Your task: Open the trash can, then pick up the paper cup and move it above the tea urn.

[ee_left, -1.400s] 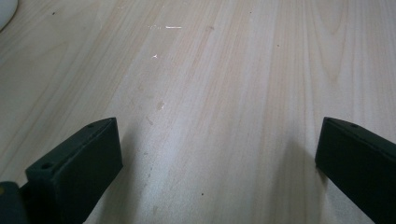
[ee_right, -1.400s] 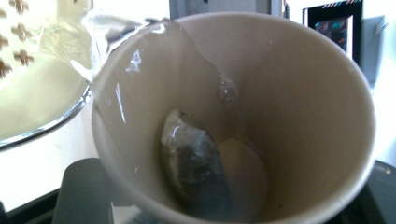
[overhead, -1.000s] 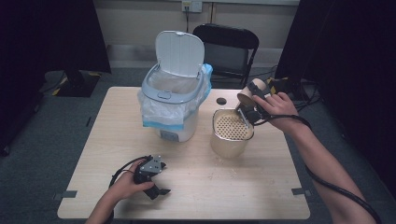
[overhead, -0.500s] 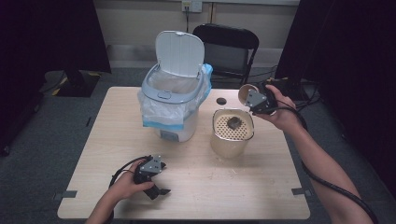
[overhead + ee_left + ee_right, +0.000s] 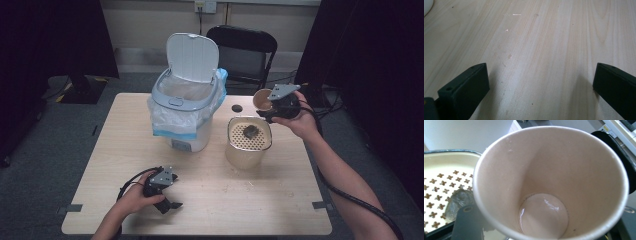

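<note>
On the tabletop [image 5: 210,200] stand one white bin [image 5: 184,112] with its lid [image 5: 192,56] tipped up and a clear bag lining it, and one cream canister [image 5: 248,141] topped by a perforated strainer tray; a single dark, wet lump [image 5: 250,131] lies on that tray. One small black disc [image 5: 236,108] sits on the wood just behind the canister, between it and the bin. One black folding chair [image 5: 243,50] stands beyond the far edge. There is one paper cup [image 5: 262,99], held in the air above and just behind the canister's far right rim, tilted so its open mouth faces the bin. The right tongs [image 5: 274,104] are clamped on the cup; in the right gripper view the cup's [image 5: 549,185] inside is bare apart from a wet sheen at the bottom, with one black jaw beside its wall at lower left and the other behind its rim at the right. The right hand [image 5: 295,116] is raised, forearm reaching in from the lower right. The left hand [image 5: 139,196] rests low near the front left edge, holding the left tongs [image 5: 170,200] on the wood, pointing right; in the left gripper view their jaws stand wide apart over bare wood, gripping nothing.
</note>
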### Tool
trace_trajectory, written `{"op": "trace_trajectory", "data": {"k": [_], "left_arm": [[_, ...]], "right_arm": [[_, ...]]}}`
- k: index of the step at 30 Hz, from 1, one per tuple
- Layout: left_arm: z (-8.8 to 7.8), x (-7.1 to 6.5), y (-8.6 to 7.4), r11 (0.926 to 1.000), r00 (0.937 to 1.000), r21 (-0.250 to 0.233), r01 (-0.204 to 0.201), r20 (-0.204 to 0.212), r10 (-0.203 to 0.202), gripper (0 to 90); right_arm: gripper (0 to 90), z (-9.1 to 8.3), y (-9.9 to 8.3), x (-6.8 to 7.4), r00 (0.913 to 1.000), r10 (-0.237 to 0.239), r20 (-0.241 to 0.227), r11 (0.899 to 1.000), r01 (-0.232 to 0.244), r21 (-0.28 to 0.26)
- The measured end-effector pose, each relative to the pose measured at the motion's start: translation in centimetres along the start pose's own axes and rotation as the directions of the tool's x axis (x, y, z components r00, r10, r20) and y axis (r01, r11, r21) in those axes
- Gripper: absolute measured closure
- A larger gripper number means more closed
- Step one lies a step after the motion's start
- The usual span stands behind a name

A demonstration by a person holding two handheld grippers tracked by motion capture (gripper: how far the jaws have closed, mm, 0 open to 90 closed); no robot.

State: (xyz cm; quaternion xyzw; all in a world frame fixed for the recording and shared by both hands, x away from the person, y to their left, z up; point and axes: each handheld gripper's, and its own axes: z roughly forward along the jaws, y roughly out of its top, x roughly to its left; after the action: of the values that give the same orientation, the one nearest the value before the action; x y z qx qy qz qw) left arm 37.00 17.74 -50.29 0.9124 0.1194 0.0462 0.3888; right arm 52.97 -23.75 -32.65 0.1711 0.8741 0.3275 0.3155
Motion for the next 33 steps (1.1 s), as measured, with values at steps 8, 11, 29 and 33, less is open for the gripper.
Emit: {"op": "trace_trajectory", "data": {"k": [8,11,29,33], "left_arm": [[0.0,0.0,0.0,1.0,1.0,0.0,0.0,0.0,0.0,0.0],[0.0,0.0,0.0,1.0,1.0,-0.001,-0.001,0.001,0.001,0.0],[0.0,0.0,0.0,1.0,1.0,0.0,-0.003,-0.002,0.003,0.0],[0.0,0.0,0.0,1.0,1.0,-0.001,-0.003,-0.002,0.003,0.0]], "right_arm": [[28.7,0.2,0.1,0.1,0.9979,0.05,-0.041,0.999,-0.051,-0.014],[28.7,0.1,0.0,-0.4,0.9898,0.118,-0.08,0.991,-0.122,-0.055],[28.6,-0.3,0.7,-0.9,0.9694,0.194,-0.151,0.978,-0.203,-0.049],[28.6,-0.3,1.2,-0.9,0.962,0.214,-0.169,0.974,-0.224,-0.04]]}}
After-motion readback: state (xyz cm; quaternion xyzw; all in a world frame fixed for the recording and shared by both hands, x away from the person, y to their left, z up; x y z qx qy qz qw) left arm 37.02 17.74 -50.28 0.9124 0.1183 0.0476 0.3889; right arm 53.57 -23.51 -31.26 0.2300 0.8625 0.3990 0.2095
